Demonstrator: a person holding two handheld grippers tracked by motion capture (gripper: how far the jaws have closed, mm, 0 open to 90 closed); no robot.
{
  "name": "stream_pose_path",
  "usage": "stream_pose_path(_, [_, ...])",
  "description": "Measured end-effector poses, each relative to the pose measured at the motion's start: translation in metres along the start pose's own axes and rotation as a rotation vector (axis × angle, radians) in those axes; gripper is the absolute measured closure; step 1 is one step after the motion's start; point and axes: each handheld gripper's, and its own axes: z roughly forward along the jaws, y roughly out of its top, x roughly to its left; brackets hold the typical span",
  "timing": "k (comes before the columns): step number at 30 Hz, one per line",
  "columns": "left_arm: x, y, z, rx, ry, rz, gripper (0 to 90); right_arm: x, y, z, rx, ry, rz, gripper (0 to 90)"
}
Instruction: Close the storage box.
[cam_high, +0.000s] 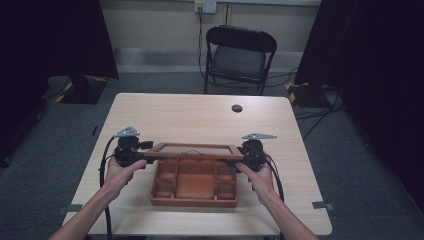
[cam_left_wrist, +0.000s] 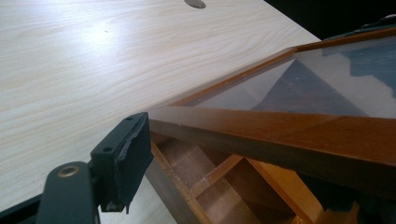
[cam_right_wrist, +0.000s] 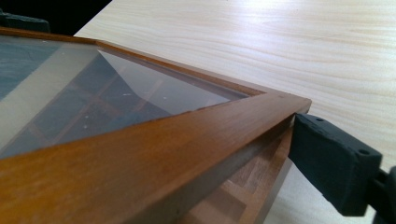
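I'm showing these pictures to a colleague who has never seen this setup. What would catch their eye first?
Most striking is the wooden box near the table's front edge, its glass-paned lid raised at an angle over the divided compartments. The left gripper and right gripper each meet a front corner of that lid, one hand at either side. Beyond the table stands a black folding chair.

Both hands reach forward, left tool and right tool level.
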Motion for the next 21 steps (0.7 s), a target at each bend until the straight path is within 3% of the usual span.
stream_pose_path(5, [-0.003,-0.005,-0.005,0.01,-0.003,0.018,22.1,-0.002,-0.006,-0.006,0.019,0.022,0.002,22.3])
stream_pose_path(13, [-0.002,-0.011,-0.004,0.013,-0.008,0.009,20.6,-0.008,-0.014,-0.014,0.057,0.032,0.022,22.8])
stream_pose_path(16, [-0.002,-0.012,-0.004,0.011,-0.008,0.009,20.0,-0.014,-0.017,-0.021,0.061,0.014,0.026,25.2])
stream_pose_path(19, [-0.002,-0.012,-0.004,0.014,-0.005,0.016,20.1,-0.022,-0.018,-0.026,0.081,-0.022,0.058,27.8])
stream_pose_path(21, [-0.002,-0.013,-0.004,0.013,-0.006,0.017,20.3,-0.029,-0.017,-0.029,0.076,-0.022,0.074,29.7])
